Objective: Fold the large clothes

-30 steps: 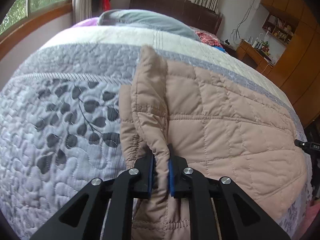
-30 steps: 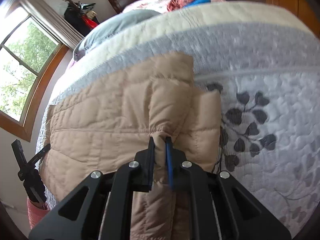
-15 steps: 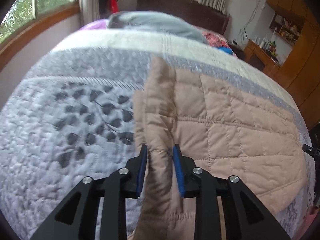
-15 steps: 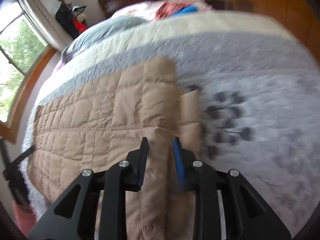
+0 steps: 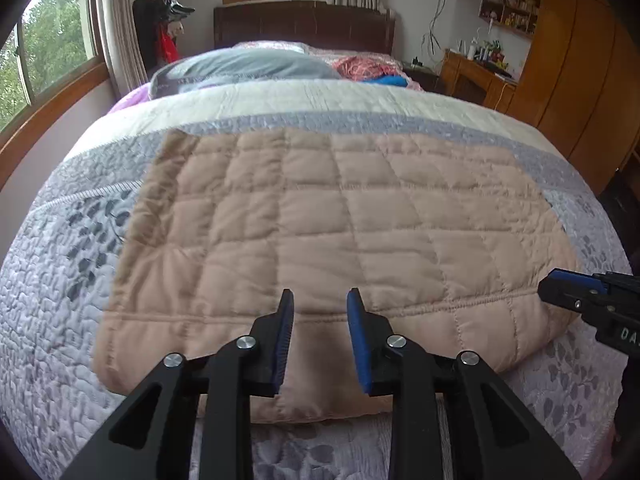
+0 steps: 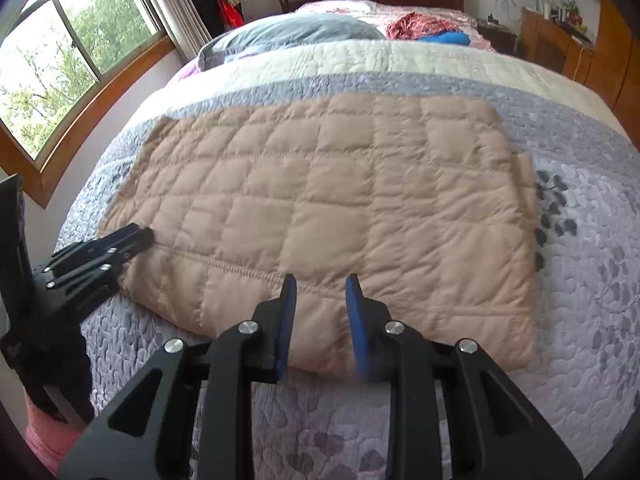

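Observation:
A tan quilted jacket (image 5: 328, 220) (image 6: 340, 200) lies folded into a flat rectangle on the grey leaf-patterned bedspread (image 5: 52, 300) (image 6: 592, 280). My left gripper (image 5: 320, 294) hangs open above the jacket's near edge, left of the middle, with nothing between its blue pads. Over the same edge, further right, my right gripper (image 6: 321, 278) is open too and holds nothing. Each wrist view shows the other gripper at its side: the right gripper (image 5: 554, 286) by the jacket's right corner, the left gripper (image 6: 134, 236) by its left corner.
A grey pillow (image 5: 248, 66) and red and blue clothes (image 5: 372, 70) lie at the head of the bed below a dark headboard (image 5: 304, 24). Windows (image 6: 72, 60) run along the left wall. A wooden desk (image 5: 472, 76) and wardrobe (image 5: 580, 60) stand on the right.
Both grippers let go of the jacket folds they pinched and opened. They pulled back and up towards the near edge, and the jacket now lies flat.

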The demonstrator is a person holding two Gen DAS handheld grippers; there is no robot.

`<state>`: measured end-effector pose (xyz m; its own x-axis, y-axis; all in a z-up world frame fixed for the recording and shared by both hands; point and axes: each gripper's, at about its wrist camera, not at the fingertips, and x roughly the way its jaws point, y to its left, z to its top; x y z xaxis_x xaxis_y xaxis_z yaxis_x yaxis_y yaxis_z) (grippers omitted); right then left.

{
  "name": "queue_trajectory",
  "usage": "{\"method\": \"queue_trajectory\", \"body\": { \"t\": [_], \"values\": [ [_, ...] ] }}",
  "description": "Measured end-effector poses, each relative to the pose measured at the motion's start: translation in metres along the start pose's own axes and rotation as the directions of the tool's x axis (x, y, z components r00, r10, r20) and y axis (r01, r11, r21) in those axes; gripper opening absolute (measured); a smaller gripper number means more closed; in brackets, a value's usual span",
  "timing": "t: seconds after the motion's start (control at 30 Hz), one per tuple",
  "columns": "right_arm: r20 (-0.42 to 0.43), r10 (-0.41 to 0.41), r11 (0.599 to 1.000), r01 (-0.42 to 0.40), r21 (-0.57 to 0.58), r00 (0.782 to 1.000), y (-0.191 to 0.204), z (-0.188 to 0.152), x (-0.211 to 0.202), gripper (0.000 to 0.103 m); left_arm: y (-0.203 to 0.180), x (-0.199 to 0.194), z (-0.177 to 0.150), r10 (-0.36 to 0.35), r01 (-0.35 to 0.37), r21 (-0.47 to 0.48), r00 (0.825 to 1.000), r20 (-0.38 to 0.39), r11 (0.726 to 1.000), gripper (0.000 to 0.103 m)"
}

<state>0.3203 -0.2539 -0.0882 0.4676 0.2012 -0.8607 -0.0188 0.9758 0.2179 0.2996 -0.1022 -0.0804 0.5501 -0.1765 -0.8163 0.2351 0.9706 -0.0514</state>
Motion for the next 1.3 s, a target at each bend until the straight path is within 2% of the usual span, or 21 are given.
{"method": "queue_trajectory", "body": {
  "t": [0.27, 0.6, 0.77, 1.07, 1.3],
  "values": [
    [-0.064, -0.032, 0.999, 0.034, 0.018, 0.997, -0.004, -0.015, 0.044, 0.024, -0.006, 0.03, -0.02, 0.05, -0.049, 0.028, 0.999, -0.014, 0.998, 0.029],
    [-0.006, -0.08, 0.997, 0.08, 0.005, 0.997, 0.001, -0.024, 0.068, 0.023, -0.005, 0.034, -0.033, 0.058, -0.059, 0.023, 0.998, 0.033, 0.998, 0.029],
    [0.02, -0.1, 0.995, 0.1, -0.001, 0.995, 0.003, -0.028, 0.067, 0.023, -0.007, 0.031, -0.037, 0.06, -0.061, 0.016, 0.997, 0.042, 0.998, 0.029],
    [0.075, -0.056, 0.998, 0.057, -0.011, 0.996, 0.007, -0.035, 0.02, 0.026, -0.005, -0.002, -0.041, 0.052, -0.052, 0.003, 0.997, 0.064, 0.999, 0.029],
    [0.014, -0.044, 0.999, 0.045, -0.029, 0.999, 0.008, -0.047, 0.032, 0.023, -0.003, 0.004, -0.047, 0.061, -0.063, 0.031, 0.997, 0.05, 0.998, 0.029]
  ]
}}
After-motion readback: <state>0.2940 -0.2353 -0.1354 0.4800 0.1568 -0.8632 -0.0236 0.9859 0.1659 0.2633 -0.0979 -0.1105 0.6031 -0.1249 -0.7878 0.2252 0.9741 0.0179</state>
